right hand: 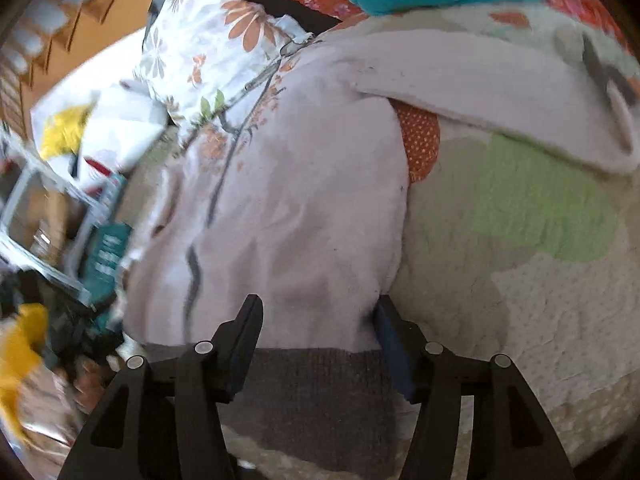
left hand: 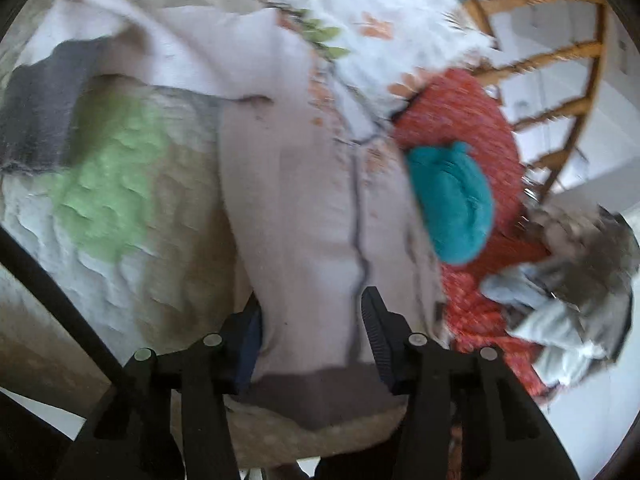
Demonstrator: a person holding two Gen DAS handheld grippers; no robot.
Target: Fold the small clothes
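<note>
A pale pink sweater with a grey-brown hem band and a floral branch print lies on a quilted bed cover. My left gripper is open, its fingers on either side of the sweater's hem edge. In the right wrist view the same sweater spreads ahead, one sleeve folded across to the right. My right gripper is open, its fingers straddling the hem band. Neither gripper is closed on the cloth.
A teal cloth lies on a red patterned cushion beside the sweater. A floral pillow lies beyond it. Grey and pale blue clothes are heaped at the right. A wooden chair stands behind. Clutter sits beside the bed.
</note>
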